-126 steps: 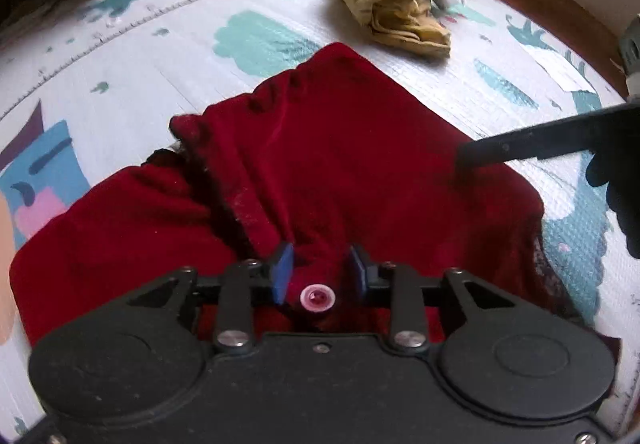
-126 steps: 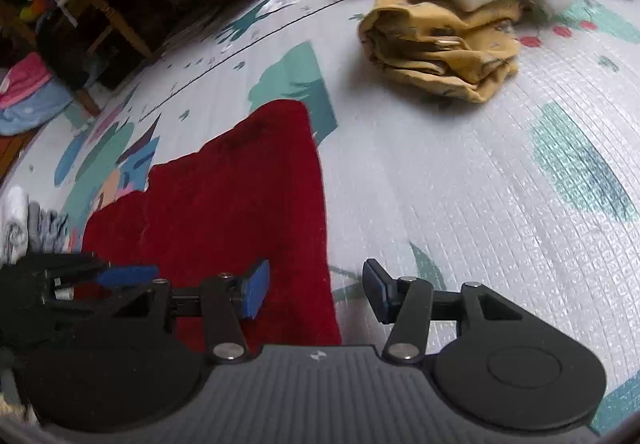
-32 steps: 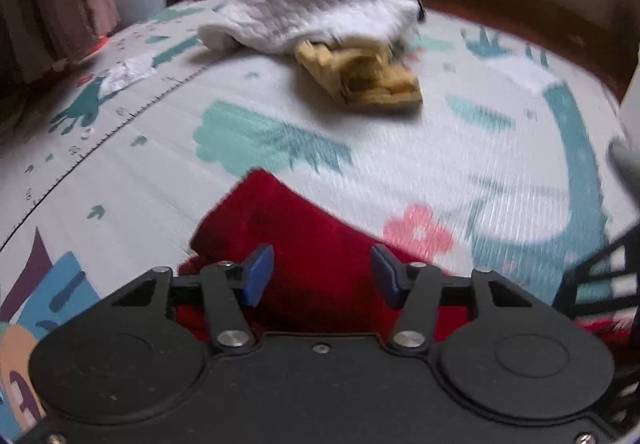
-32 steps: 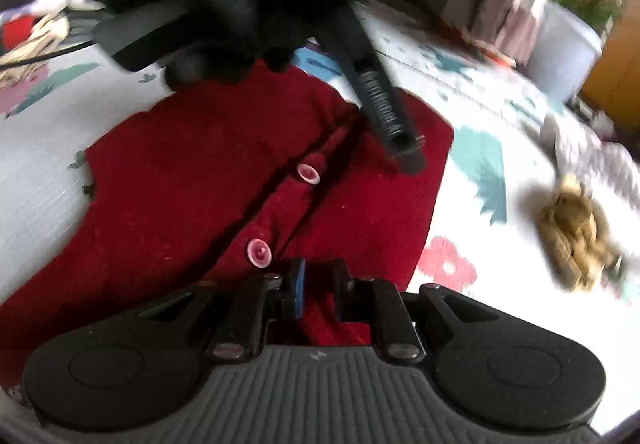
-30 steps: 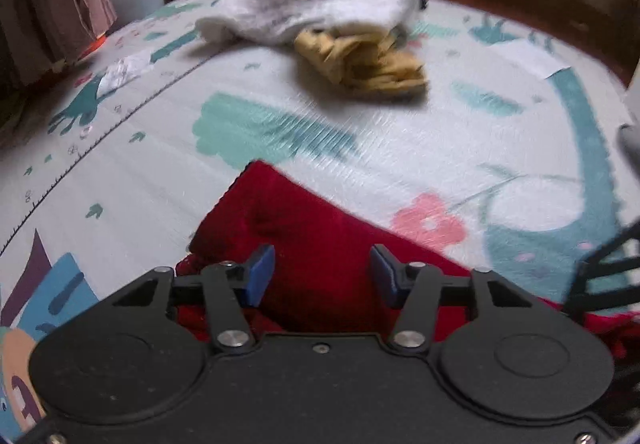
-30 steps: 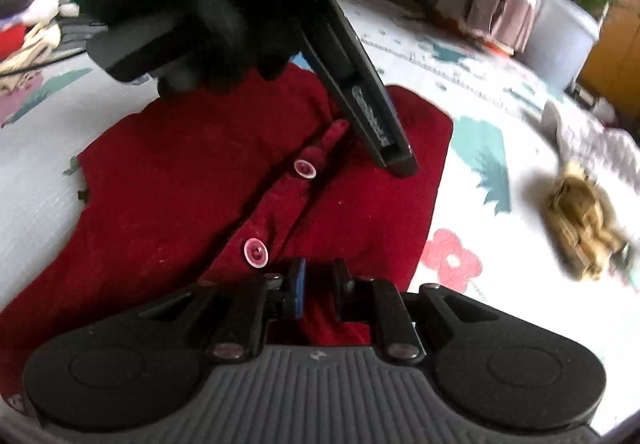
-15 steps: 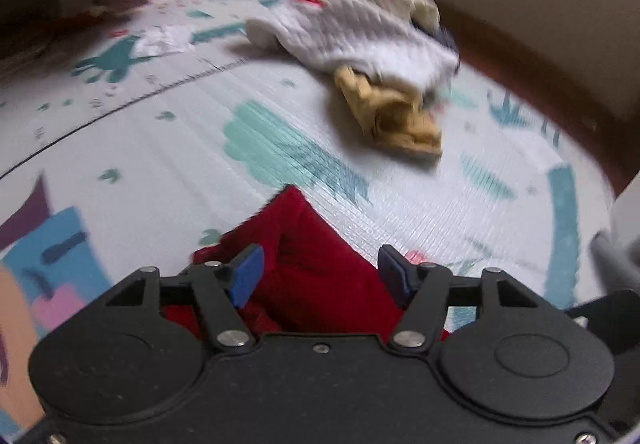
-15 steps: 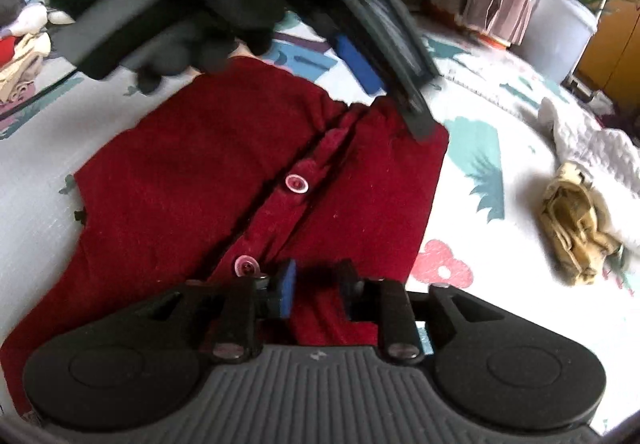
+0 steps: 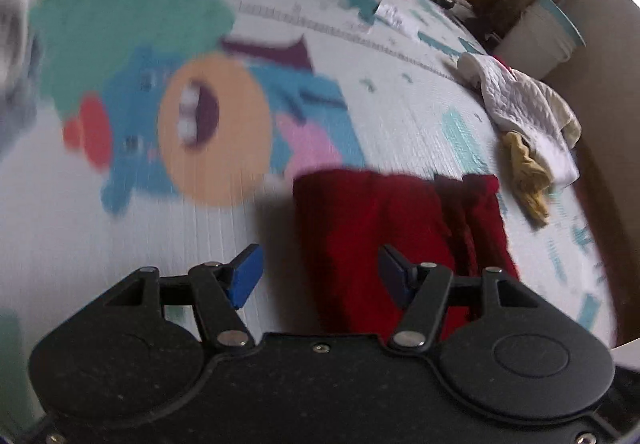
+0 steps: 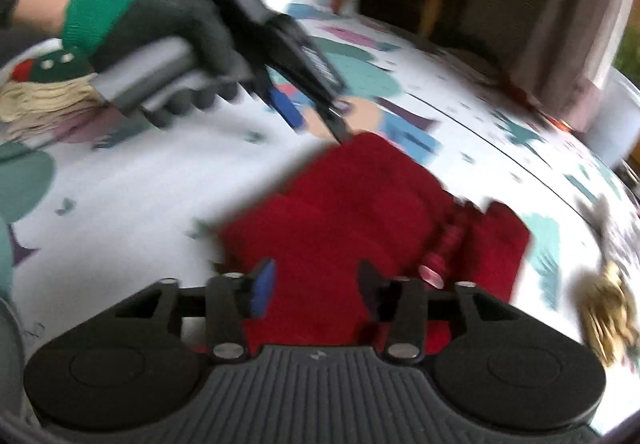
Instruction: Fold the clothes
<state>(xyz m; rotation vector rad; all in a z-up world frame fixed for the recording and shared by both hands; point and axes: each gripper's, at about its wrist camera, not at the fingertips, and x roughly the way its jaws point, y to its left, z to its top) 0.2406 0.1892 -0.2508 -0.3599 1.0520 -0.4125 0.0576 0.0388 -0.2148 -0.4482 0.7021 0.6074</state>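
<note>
Patterned play mat (image 9: 120,228) is spread beneath a folded red garment (image 10: 340,212); left gripper (image 9: 320,276) and right gripper (image 10: 316,286) are held released, near it, grasping nothing

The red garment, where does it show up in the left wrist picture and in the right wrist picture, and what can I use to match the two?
Left wrist view: the red garment lies low and right of centre, beyond the open left claw.
Right wrist view: the red garment lies in the centre, beyond the open right claw.
Shared landmark: the crumpled yellow cloth, right of the garment in both.
</note>
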